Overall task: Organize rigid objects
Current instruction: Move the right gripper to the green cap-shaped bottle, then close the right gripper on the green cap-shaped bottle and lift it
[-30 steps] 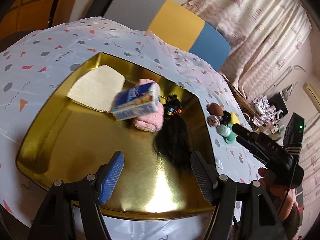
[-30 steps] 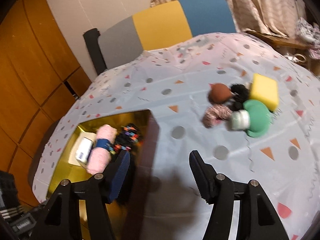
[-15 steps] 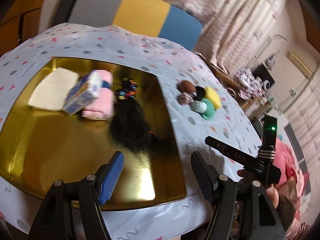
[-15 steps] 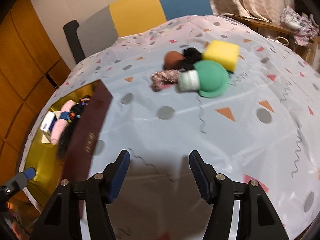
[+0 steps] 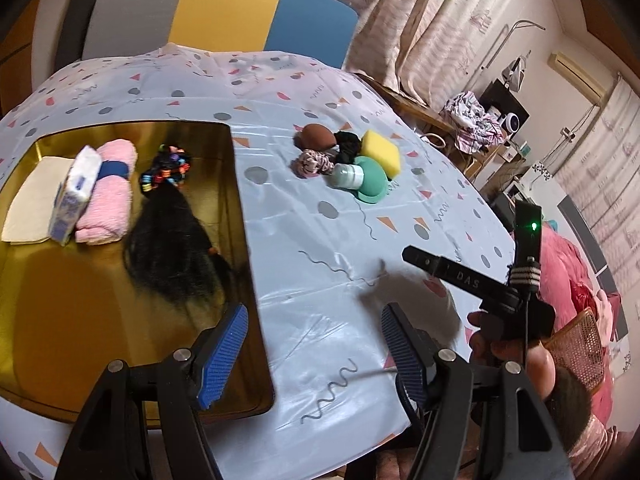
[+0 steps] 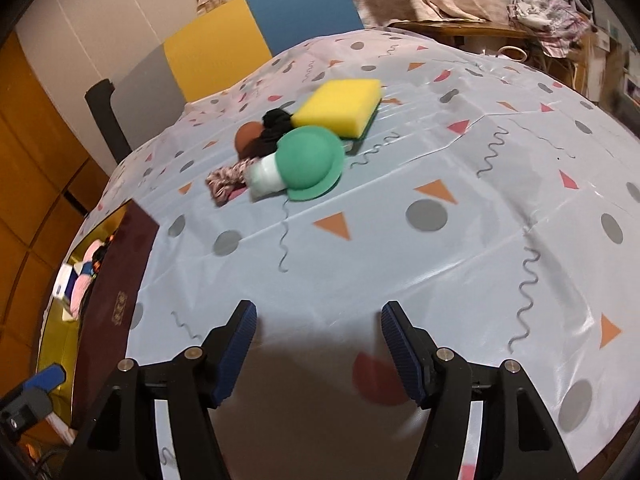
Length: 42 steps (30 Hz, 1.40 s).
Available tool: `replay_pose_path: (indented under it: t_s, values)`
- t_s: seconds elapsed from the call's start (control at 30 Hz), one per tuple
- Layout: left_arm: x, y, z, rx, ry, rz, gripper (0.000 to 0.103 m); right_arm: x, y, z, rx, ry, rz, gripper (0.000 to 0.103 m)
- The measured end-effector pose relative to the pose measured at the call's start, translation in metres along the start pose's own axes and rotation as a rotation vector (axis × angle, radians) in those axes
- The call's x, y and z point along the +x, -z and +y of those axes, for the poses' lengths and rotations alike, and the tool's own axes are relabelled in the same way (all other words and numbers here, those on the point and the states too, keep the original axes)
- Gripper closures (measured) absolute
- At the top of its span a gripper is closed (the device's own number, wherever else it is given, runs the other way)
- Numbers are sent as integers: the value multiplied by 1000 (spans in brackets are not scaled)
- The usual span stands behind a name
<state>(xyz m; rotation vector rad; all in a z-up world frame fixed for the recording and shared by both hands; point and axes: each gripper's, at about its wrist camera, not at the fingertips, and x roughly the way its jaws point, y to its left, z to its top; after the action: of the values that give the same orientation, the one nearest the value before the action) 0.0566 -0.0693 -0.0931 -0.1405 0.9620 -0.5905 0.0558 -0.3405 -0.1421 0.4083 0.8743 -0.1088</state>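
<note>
- Holding my right gripper (image 6: 316,350) spread wide and empty above the patterned tablecloth (image 6: 460,184), I face the loose pile well ahead of its tips.
- My left gripper (image 5: 314,350) is equally wide, carrying nothing, straddling the right edge of the gold tray (image 5: 60,312).
- Closest in the pile lies the green dome-shaped cap piece (image 6: 310,164) with its white neck, touching a braided scrunchie (image 6: 228,180).
- Behind sit the yellow sponge (image 6: 340,108), a black scrunchie (image 6: 276,120) and a brown egg-shaped object (image 6: 248,138).
- Inside the tray are a pink towel roll (image 5: 108,196), small carton (image 5: 76,196), hair ties (image 5: 166,168) and dark hairpiece (image 5: 168,240).
- My worry: everything is bunched together, so closing on the dome could drag a scrunchie along, and its rounded top may squirt free.
</note>
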Motion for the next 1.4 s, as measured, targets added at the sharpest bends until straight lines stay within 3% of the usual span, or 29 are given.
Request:
replay_pose_path:
  t_s: [0.17,0.27,0.6,0.7,0.77,0.9,0.93,1.03,1.1,1.13,1.17,1.2,1.23,1.3,1.4]
  values:
    - [4,-2,-3,-11,-2,11,33,8,-24,0,-49,24,-34,26]
    - [4,-4,-2,-20,-7,13,33,19,-46,3,-77,18,-30,26]
    - [-3,-14,0,-37,-25,-14,33,81,-114,0,-2,-42,10,27]
    - [-4,-15,4,-44,-31,-15,33,94,-116,-5,14,-130,46,44]
    - [-3,-16,6,-52,-38,-16,33,89,-111,-2,-17,-143,31,62]
    - [4,-16,5,-58,-23,-8,33,69,-90,-2,-18,-193,36,85]
    - [5,-14,3,-55,-20,-4,33,64,-84,-5,-3,-202,38,95]
    - [11,-12,-3,-41,-4,11,33,52,-67,-6,-13,-204,32,95]
    - [13,-12,-5,-35,1,16,33,47,-67,2,-85,-159,2,88]
    - [13,-12,-6,-32,5,18,33,46,-69,7,-117,-151,-4,63]
    - [13,-12,-7,-28,5,18,33,45,-73,14,-151,-146,-14,45]
    - [12,-11,-8,-25,3,15,33,44,-77,18,-175,-134,-30,15]
    - [10,-11,-8,-23,0,10,33,43,-81,28,-224,-106,-60,5]
    - [6,-12,-5,-28,-9,-1,33,47,-86,45,-336,-73,-80,5]
    - [1,-15,1,-50,-20,-16,33,72,-87,72,-541,-9,-19,7]
